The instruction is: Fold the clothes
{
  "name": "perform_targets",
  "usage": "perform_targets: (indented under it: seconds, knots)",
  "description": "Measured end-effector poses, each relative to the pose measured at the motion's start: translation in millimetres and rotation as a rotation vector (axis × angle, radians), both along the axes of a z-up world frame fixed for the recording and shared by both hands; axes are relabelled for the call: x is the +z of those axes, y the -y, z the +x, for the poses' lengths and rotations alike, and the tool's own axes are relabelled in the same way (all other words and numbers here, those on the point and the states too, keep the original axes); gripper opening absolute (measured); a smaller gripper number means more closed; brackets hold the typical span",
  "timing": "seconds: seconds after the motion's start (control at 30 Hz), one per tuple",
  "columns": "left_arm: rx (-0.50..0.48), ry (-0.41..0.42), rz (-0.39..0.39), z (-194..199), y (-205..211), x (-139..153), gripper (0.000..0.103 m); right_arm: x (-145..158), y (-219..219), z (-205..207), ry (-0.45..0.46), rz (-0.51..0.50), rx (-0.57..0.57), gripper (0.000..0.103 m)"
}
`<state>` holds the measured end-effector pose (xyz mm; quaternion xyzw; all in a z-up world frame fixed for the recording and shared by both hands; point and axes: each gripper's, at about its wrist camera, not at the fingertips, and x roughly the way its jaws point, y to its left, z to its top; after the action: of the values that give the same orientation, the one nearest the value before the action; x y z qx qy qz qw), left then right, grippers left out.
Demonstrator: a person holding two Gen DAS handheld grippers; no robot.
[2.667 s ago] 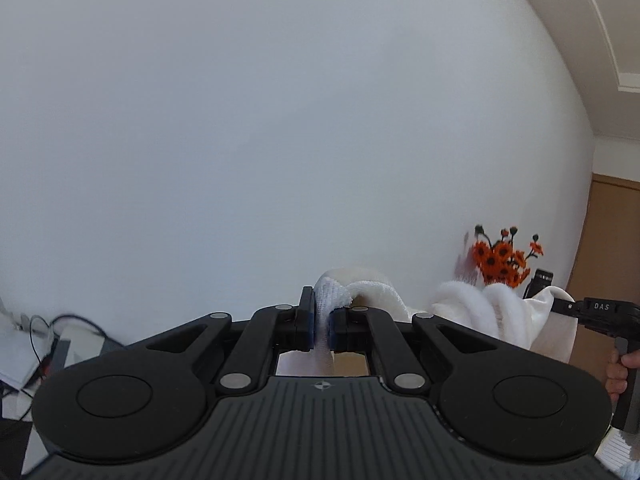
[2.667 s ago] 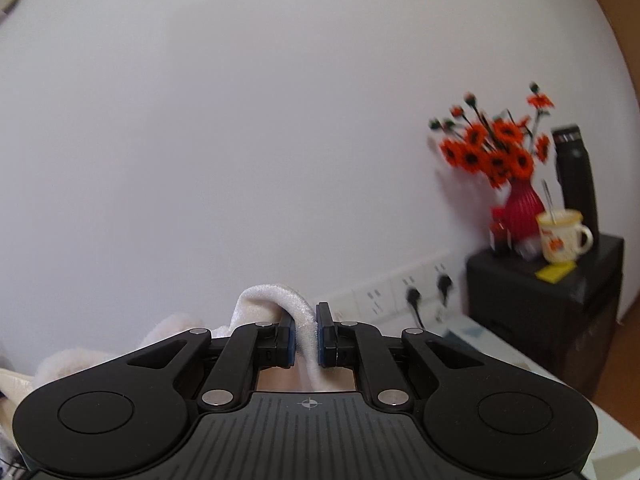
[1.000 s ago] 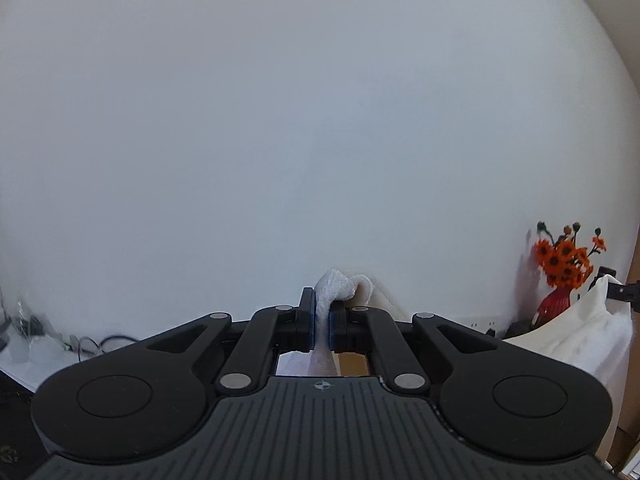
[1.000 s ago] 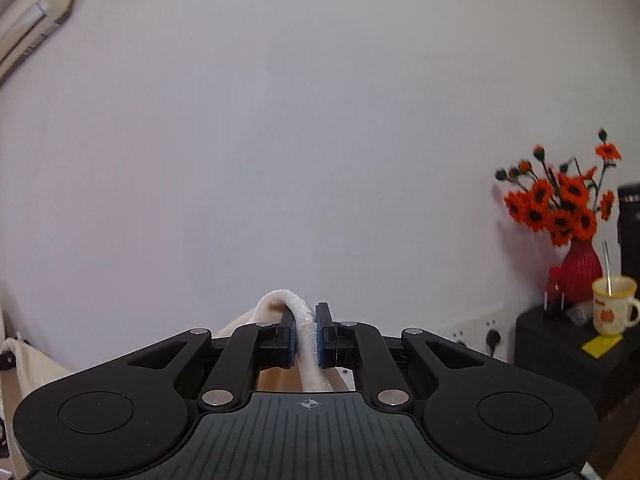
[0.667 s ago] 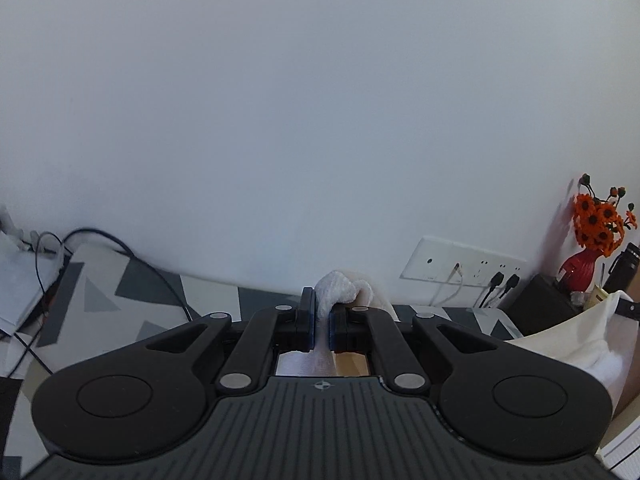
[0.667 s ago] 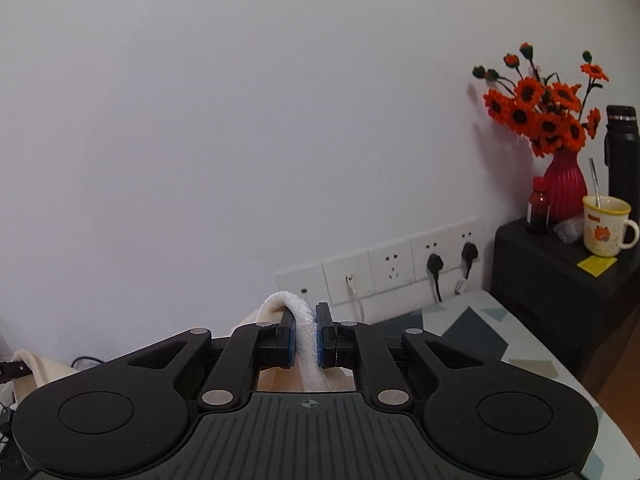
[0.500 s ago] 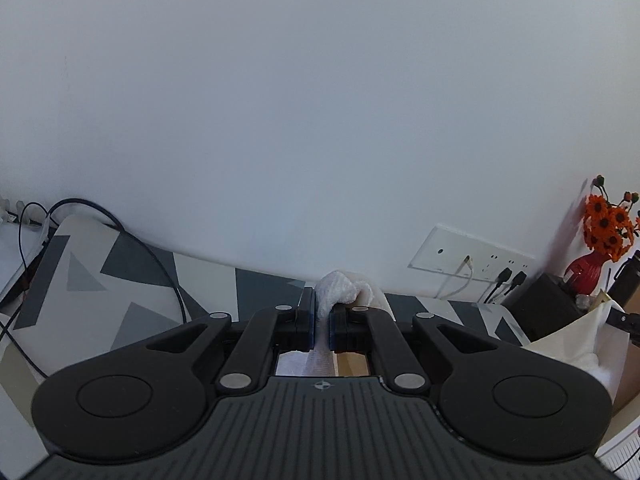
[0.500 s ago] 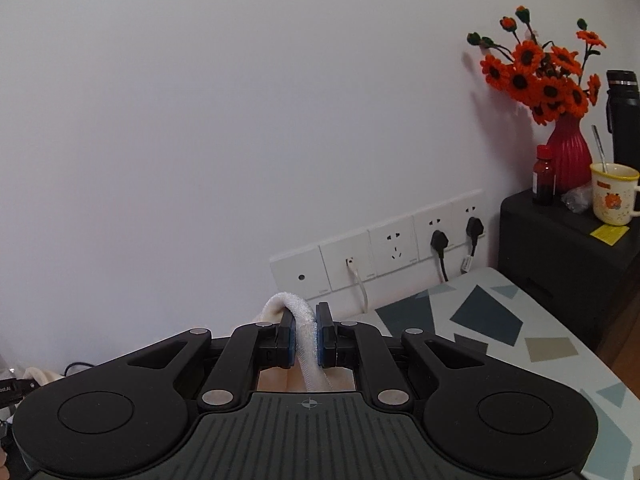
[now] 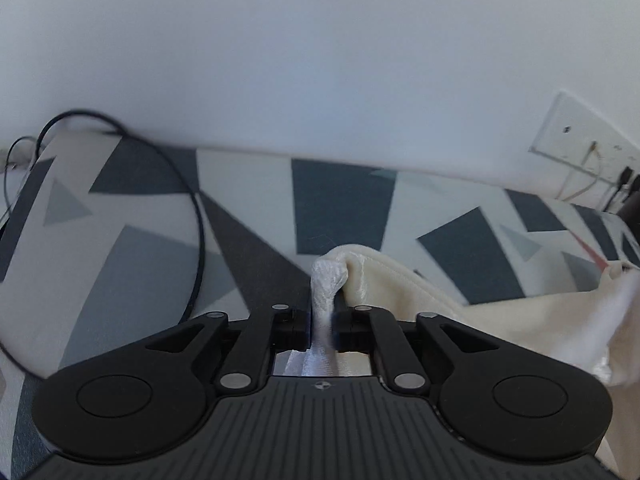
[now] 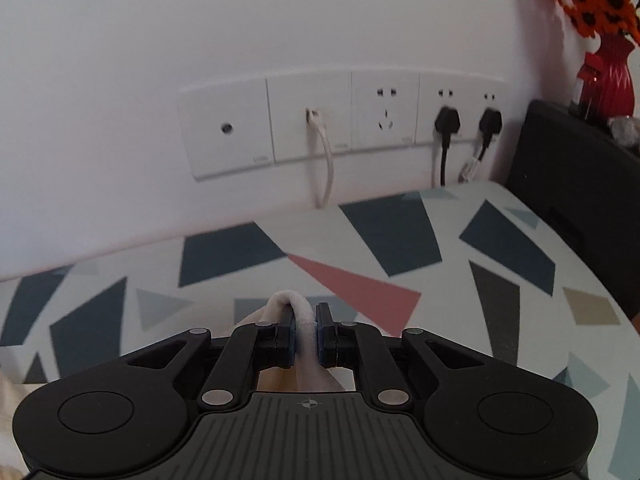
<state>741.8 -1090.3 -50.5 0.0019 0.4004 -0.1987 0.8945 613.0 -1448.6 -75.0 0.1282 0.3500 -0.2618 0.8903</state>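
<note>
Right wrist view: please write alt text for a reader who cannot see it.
The right gripper is shut on a fold of cream garment, low over a table with a geometric-patterned cover. Behind, a white wall carries a socket panel with plugged cables; a red vase of orange flowers stands at right.

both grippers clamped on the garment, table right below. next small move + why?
Probably lower both together and lay the garment flat. Left gripper and right gripper each pinch an edge, cloth spans between them, and the patterned table lies close ahead.

Cream garment [image 9: 500, 320], edge bunched, draped rightward over tabletop
</note>
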Motion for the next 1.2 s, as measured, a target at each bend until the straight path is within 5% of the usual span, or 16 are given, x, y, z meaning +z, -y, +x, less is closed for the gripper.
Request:
perform_targets:
  seconds: [0.03, 0.1, 0.3, 0.53, 0.73, 0.83, 1.0, 1.2]
  knots:
    - [0.009, -0.008, 0.011, 0, -1, 2, 0.024, -7, 1, 4, -0.018, -0.003, 0.013, 0.011]
    - [0.027, -0.024, 0.033, 1, -4, 6, 0.056, -12, 1, 3, -0.021, -0.025, 0.042, 0.021]
    - [0.050, -0.042, 0.083, -7, -22, 32, 0.074, 5, 16, -20, 0.040, 0.033, 0.078, 0.048]
    - [0.016, -0.129, 0.080, -82, -56, 47, 0.076, 67, 0, -50, 0.225, 0.031, 0.256, 0.050]
    - [-0.001, -0.233, 0.210, -154, -48, 17, 0.076, 66, -72, -31, 0.154, 0.232, 0.699, 0.050]
    - [0.001, -0.258, 0.212, -180, -50, 10, 0.076, 53, -118, -27, 0.087, 0.259, 0.864, 0.049]
    - [0.083, -0.317, 0.113, -205, -77, 11, 0.076, 41, -182, -30, -0.008, 0.331, 1.102, 0.049]
    - [0.280, -0.404, -0.075, -241, -131, 7, 0.076, 20, -233, -44, -0.137, 0.312, 1.226, 0.049]
